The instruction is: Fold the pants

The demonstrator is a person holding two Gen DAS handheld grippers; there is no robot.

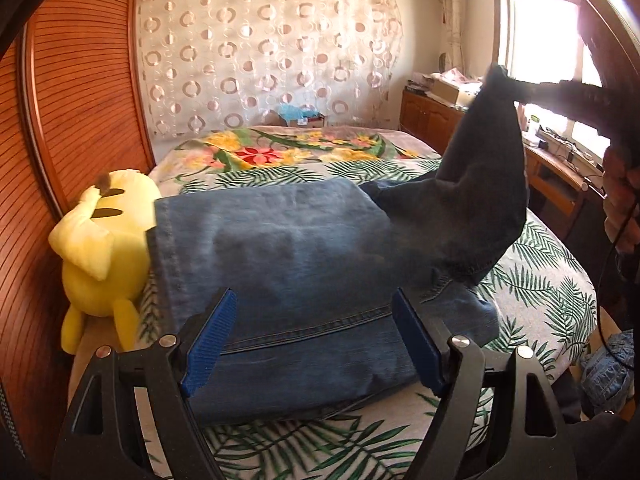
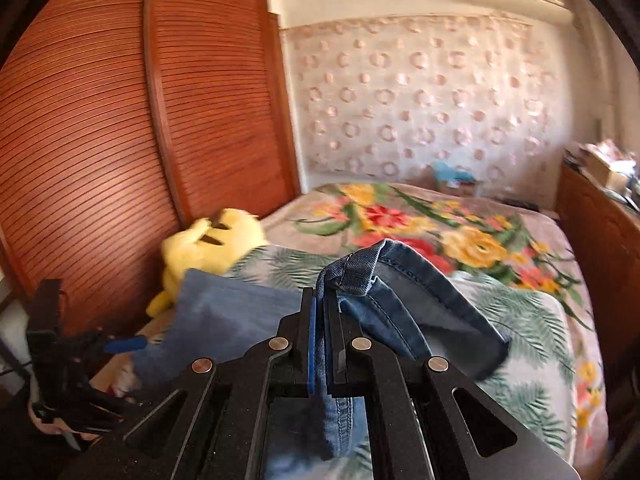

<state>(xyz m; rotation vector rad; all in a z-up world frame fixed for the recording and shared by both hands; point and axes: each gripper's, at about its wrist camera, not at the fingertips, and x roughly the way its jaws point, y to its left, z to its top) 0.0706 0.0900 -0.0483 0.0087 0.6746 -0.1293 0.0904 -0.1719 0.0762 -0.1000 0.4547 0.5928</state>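
Note:
Blue jeans (image 1: 280, 264) lie partly folded on the bed. My left gripper (image 1: 316, 340) is open, its blue pads on either side of the jeans' near fold, holding nothing. My right gripper (image 2: 322, 300) is shut on the jeans' waistband end (image 2: 360, 272) and holds it lifted above the bed. In the left wrist view that lifted end (image 1: 480, 176) hangs dark from the right gripper (image 1: 508, 80) at upper right. The left gripper (image 2: 124, 344) also shows at lower left of the right wrist view.
A yellow plush toy (image 1: 104, 248) lies at the jeans' left edge, against a slatted wooden wardrobe (image 1: 80, 80). The bed (image 1: 280, 152) has leaf and flower covers. A wooden cabinet (image 1: 432, 116) with clutter stands right, under a window. More denim (image 1: 608, 368) lies at lower right.

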